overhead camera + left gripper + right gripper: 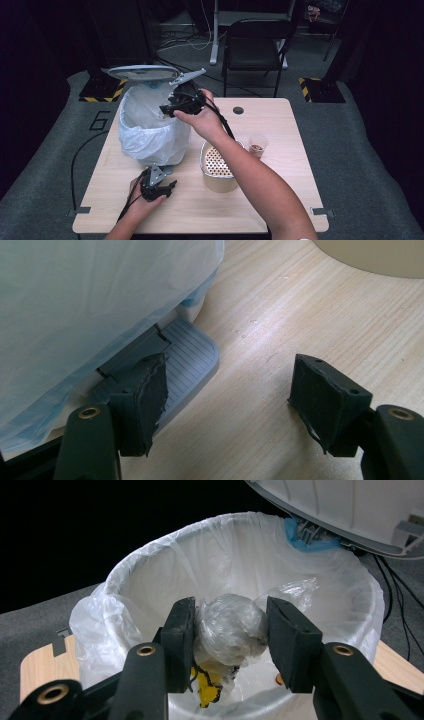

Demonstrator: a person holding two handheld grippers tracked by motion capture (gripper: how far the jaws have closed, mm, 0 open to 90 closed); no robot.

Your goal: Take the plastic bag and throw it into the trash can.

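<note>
Partly hidden under the bin liner (90,305), the grey pedal (187,360) bears one pad of the spread left gripper (227,400). Over the open bin (125,605), the right gripper (230,630) pinches a crumpled clear plastic wad (227,627); yellow scrap beneath, unclear.

Only readable mark I see: a big "6" (99,120) on the grey floor mat (45,165), just left of my table (280,200), by the yellow/black striped base (102,92). No other txt, label or brand legible on anything else.
</note>
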